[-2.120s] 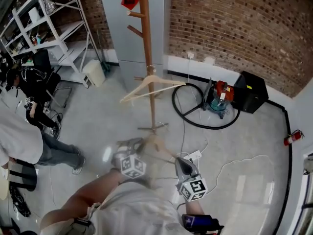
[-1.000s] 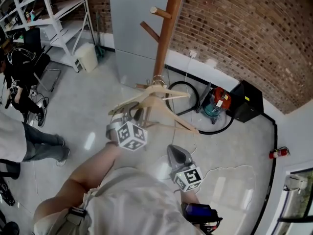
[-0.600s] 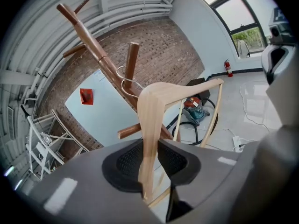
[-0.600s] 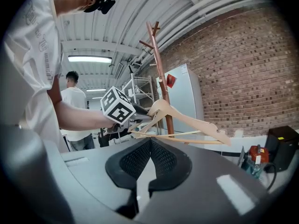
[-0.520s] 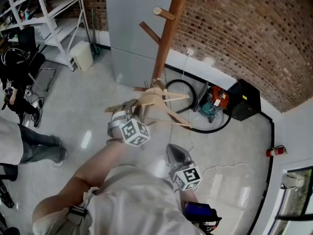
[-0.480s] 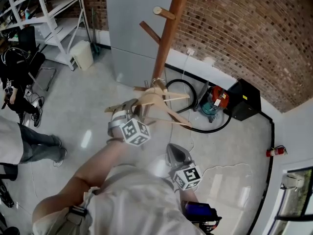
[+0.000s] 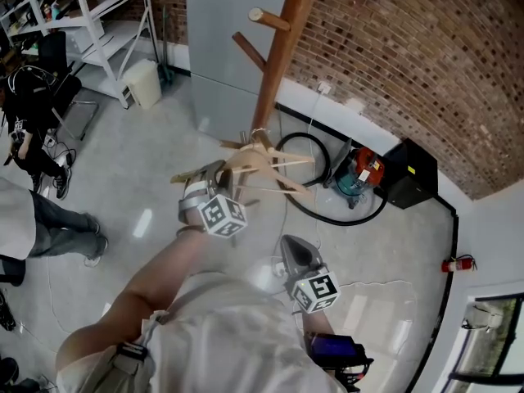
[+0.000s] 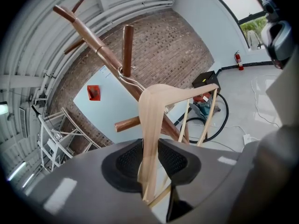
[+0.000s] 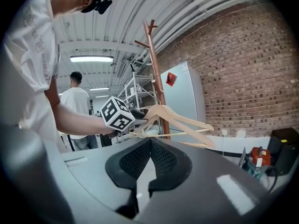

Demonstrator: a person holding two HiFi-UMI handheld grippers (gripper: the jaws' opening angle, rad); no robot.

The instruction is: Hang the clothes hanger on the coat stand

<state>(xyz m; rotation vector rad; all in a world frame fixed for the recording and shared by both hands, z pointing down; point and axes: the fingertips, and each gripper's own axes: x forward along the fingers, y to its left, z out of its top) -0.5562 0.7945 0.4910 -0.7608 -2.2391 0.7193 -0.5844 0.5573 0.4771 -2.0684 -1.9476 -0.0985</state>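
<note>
A pale wooden clothes hanger (image 7: 264, 164) is up against the brown coat stand (image 7: 277, 60). My left gripper (image 7: 221, 174) is shut on one of its arms; in the left gripper view the arm (image 8: 150, 125) runs between the black pads, whose jaws have just eased open slightly. The metal hook (image 8: 124, 73) sits where an upright peg (image 8: 127, 45) meets the pole; I cannot tell if it rests there. My right gripper (image 7: 291, 250) hangs lower right, shut and empty (image 9: 149, 146), with the hanger (image 9: 180, 120) ahead of it.
A grey cabinet (image 7: 217, 47) stands behind the stand. A black hose (image 7: 315, 207), a vacuum (image 7: 364, 170) and a black box (image 7: 417, 174) lie by the brick wall. White shelving (image 7: 78, 23), a white bin (image 7: 146, 83) and people (image 7: 33, 121) are at left.
Two seconds ago the hanger was low near my body; my left gripper has carried it up to the stand's pole. Over the last second it edged closer. The right gripper stays low.
</note>
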